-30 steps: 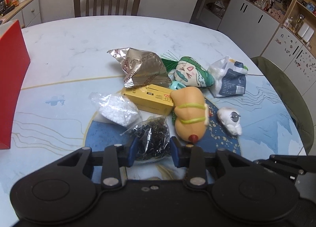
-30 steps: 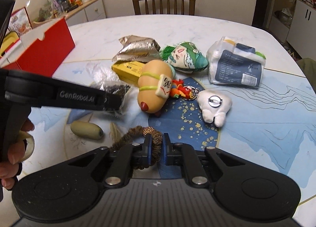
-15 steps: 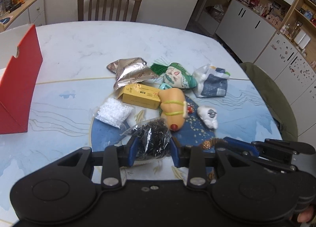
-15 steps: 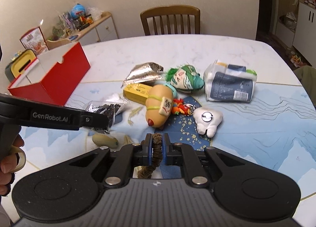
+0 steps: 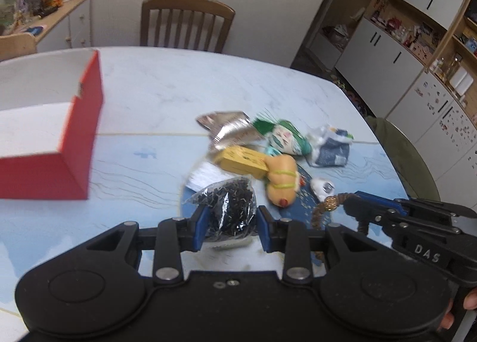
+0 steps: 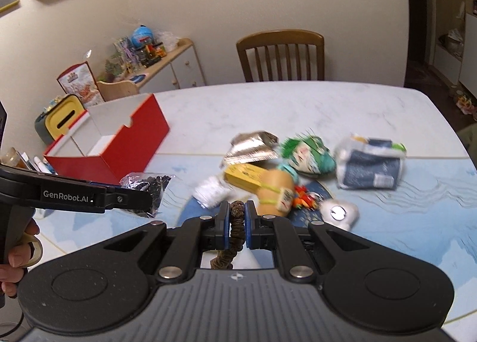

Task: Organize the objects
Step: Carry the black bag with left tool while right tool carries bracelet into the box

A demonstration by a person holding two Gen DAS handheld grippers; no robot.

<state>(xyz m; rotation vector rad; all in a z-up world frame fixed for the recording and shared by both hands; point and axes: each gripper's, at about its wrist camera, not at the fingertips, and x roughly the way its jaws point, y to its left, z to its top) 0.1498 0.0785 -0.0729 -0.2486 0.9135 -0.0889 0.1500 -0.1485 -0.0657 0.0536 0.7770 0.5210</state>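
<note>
My left gripper (image 5: 231, 222) is shut on a clear bag of black bits (image 5: 231, 211) and holds it above the table. The same bag of black bits (image 6: 149, 188) shows in the right wrist view, left of centre. My right gripper (image 6: 237, 222) is shut on a brown braided hair tie (image 6: 235, 234), lifted off the table; the hair tie (image 5: 323, 211) also appears at the right of the left wrist view. An open red box (image 5: 77, 145) with a white inside stands on the left of the table, with its far wall (image 6: 134, 139) seen from the right.
A pile lies mid-table: foil packet (image 5: 229, 127), yellow box (image 5: 243, 160), bag of white beads (image 6: 211, 193), hot-dog plush (image 6: 274, 190), green-haired plush (image 6: 308, 154), tissue pack (image 6: 369, 164), white tooth plush (image 6: 340, 212). A wooden chair (image 6: 281, 56) stands behind the table, a sideboard (image 6: 167, 68) at left.
Both grippers have risen and drawn back from the pile, each carrying its object. The views have swung left, so the red box now shows more fully.
</note>
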